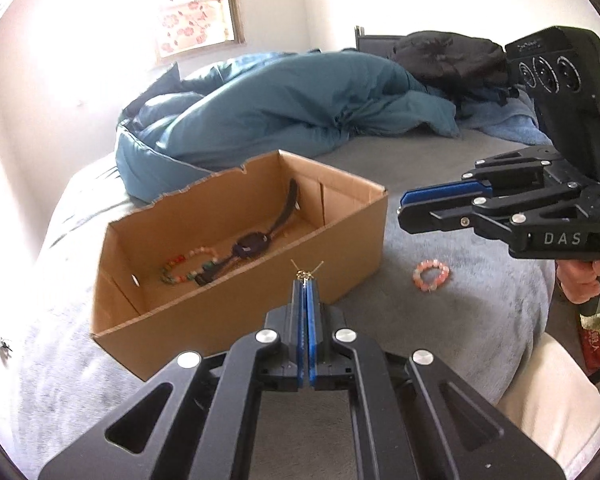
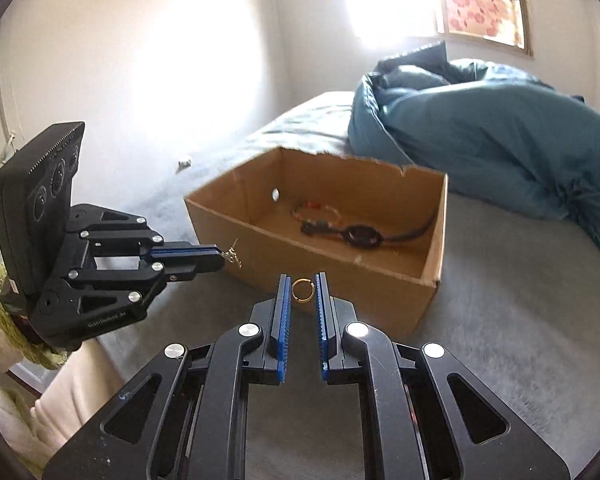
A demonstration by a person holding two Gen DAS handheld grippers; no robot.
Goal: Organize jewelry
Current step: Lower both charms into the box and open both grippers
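My left gripper (image 1: 306, 282) is shut on a small gold piece of jewelry (image 1: 306, 273) that sticks out past its tips, in the air just in front of the cardboard box (image 1: 236, 304). In the right wrist view the right gripper (image 2: 302, 292) is shut on a gold ring (image 2: 302, 290), also raised in front of the box (image 2: 364, 292). The left gripper (image 2: 220, 258) shows there at the left, the gold piece (image 2: 231, 257) dangling from it. Inside the box lie a coloured bead bracelet (image 1: 188, 268) and a dark-strapped watch (image 1: 252, 244). A pink bead bracelet (image 1: 431, 275) lies on the grey bed cover.
The box stands on a grey bed cover (image 2: 500, 320). A bunched teal duvet (image 1: 284, 108) lies behind it, with a black bag (image 1: 448, 58) at the back right. A small object (image 1: 4, 346) rests on the cover at the far left. A person's hand (image 1: 580, 280) holds the right gripper.
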